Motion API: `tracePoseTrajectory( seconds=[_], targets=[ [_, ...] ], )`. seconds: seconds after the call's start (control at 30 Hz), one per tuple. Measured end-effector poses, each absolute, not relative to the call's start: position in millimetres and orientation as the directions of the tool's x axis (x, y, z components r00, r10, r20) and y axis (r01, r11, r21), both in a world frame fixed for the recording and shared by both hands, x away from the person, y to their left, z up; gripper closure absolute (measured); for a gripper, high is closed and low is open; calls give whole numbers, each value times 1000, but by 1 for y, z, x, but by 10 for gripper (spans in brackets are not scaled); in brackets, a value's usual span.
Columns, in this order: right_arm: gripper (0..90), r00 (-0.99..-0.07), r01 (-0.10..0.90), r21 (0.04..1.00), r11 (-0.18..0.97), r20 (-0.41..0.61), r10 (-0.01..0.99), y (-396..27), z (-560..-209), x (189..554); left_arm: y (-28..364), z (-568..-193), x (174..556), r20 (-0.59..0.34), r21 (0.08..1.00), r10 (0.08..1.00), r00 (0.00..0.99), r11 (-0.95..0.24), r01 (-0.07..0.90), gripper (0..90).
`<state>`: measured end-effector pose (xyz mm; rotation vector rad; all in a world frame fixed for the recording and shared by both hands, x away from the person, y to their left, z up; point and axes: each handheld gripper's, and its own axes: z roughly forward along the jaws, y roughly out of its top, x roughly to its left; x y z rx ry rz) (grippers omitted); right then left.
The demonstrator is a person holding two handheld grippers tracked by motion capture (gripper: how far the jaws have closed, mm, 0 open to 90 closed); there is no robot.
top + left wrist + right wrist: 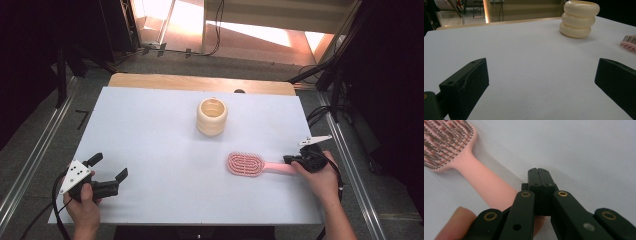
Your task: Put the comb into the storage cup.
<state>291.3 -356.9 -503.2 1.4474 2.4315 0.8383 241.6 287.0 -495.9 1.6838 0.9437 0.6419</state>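
A pink hairbrush lies bristles up on the white table at the right, its handle pointing right. My right gripper sits over the handle's end. In the right gripper view its jaws are pressed together with nothing between them, and the brush handle runs beside and under them; a fingertip shows at the lower left. My left gripper rests near the front left, wide open and empty. A cream ribbed cup stands upright in the middle back.
The table's wooden back edge shows beyond the white sheet. Metal rails run along both sides on the floor. The brush head's edge shows at the right of the left gripper view.
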Motion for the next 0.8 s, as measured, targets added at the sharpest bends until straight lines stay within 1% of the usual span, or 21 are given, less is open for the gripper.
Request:
tracePoseTrajectory(
  seconds=[0.33, 0.8],
  targets=[
    [882, -532, 738, 548, 394, 115, 839, -348, -505, 271, 287, -496, 242, -36, 952, 838, 545, -136, 273, 0],
    [882, -587, 715, 533, 452, 106, 803, -339, -502, 254, 287, -496, 242, -38, 953, 838, 545, -134, 272, 0]
  ],
)
